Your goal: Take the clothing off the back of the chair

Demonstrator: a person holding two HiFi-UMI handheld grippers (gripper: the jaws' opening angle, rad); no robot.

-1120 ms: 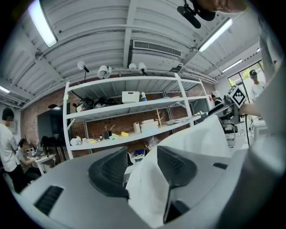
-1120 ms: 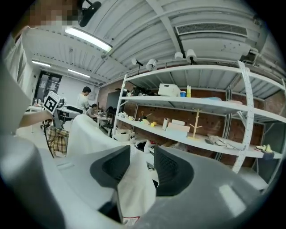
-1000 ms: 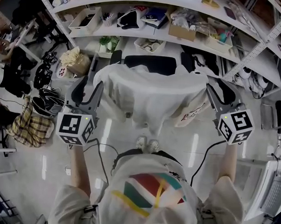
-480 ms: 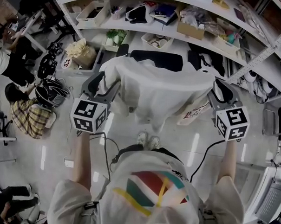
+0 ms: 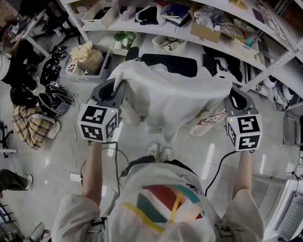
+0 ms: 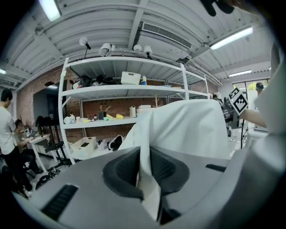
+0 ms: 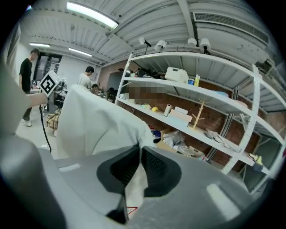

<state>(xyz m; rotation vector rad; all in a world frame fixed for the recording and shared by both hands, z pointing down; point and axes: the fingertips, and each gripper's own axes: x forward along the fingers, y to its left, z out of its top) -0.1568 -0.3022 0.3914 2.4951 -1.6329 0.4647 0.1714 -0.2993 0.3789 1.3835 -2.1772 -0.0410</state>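
At the left corner of the white garment (image 5: 167, 101), the left gripper (image 5: 114, 89) has just closed its jaws and pinches the cloth. The garment hangs draped over the back of the black chair (image 5: 169, 64), in front of the shelves (image 5: 205, 42). At its right corner, the right gripper (image 5: 236, 99) has likewise just clamped onto the fabric.

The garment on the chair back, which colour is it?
The garment is plain white, best seen in the head view.
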